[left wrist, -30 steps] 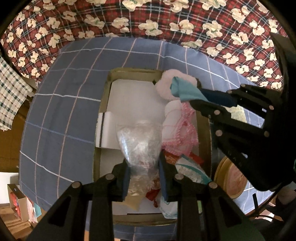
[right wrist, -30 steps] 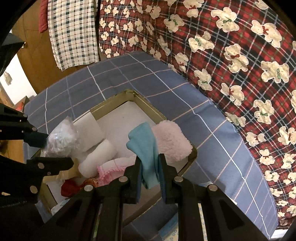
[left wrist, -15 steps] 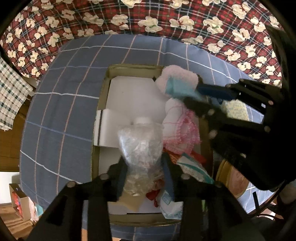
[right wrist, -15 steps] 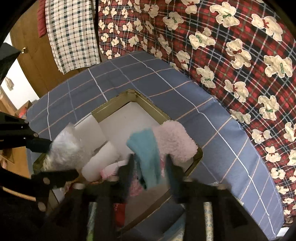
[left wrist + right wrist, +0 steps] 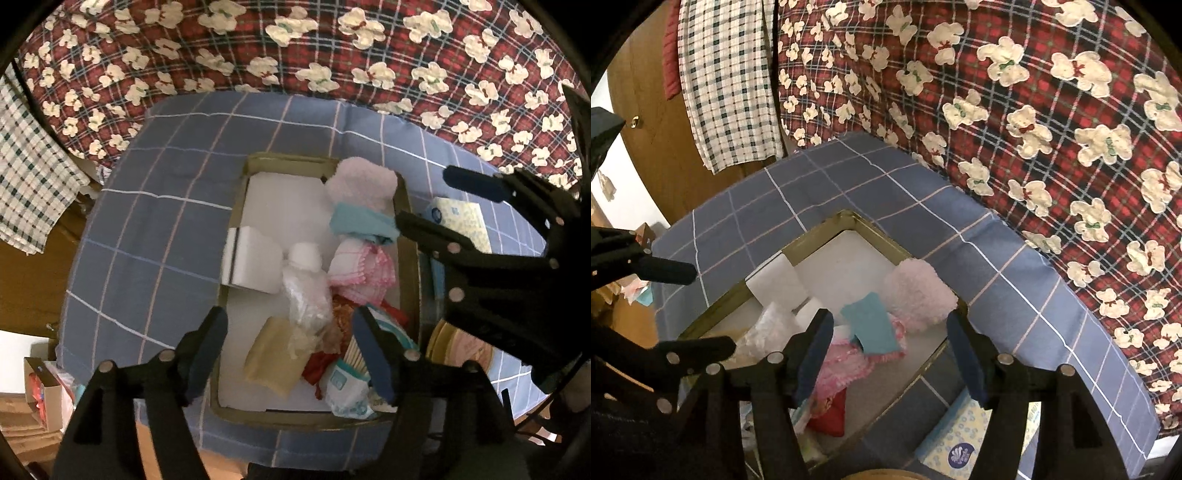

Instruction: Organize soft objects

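Both claws hang over the gold-rimmed box (image 5: 236, 206) on the blue checked cloth (image 5: 159, 206), and both are spreading apart with nothing pinched. The left gripper (image 5: 291, 343) has its jaws opening around empty air above the crinkly clear plastic bag (image 5: 306, 295), which lies in the box among a tan pad (image 5: 275, 354), something red and a small white-and-teal packet (image 5: 345, 387); there is print on that packet but it is too small to read. The right gripper (image 5: 890, 339) is opening too, and the teal cloth (image 5: 871, 325) lies below it, apart from the pads, on the pink frilled fabric (image 5: 846, 365) beside the fluffy pink piece (image 5: 919, 295) at the box's corner. A white foam block (image 5: 255, 262) leans on the box's left wall. Outside the box a pale yellow tissue pack (image 5: 960, 439) carries a round blue emblem whose lettering I cannot make out.
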`<state>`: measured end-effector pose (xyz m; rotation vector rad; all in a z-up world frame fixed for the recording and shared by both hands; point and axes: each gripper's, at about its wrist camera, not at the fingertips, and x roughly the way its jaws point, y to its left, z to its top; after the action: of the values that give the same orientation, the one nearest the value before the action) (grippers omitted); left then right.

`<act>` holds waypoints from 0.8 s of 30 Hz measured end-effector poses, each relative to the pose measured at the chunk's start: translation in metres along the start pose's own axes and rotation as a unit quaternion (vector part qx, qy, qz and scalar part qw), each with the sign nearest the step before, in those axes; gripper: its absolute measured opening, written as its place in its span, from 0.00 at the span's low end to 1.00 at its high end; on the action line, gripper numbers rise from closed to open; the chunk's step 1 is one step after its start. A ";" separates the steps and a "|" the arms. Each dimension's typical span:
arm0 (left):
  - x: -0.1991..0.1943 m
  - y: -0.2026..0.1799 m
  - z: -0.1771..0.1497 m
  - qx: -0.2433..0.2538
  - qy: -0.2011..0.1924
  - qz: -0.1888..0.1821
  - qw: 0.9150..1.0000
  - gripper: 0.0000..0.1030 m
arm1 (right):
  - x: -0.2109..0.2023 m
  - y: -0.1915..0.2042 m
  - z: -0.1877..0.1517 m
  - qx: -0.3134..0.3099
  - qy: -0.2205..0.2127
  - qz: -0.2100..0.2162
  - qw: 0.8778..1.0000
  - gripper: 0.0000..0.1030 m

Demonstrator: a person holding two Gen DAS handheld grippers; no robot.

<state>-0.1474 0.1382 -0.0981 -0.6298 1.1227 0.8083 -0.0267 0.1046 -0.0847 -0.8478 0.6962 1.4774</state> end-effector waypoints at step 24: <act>-0.031 -0.013 -0.015 -0.015 -0.032 0.019 0.999 0.73 | -0.046 -0.013 -0.025 0.020 -0.028 -0.016 0.999 0.65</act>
<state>-0.1511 0.1118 -0.0732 -0.6063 1.0686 0.8735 -0.0111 0.0598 -0.0593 -0.7815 0.6646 1.4489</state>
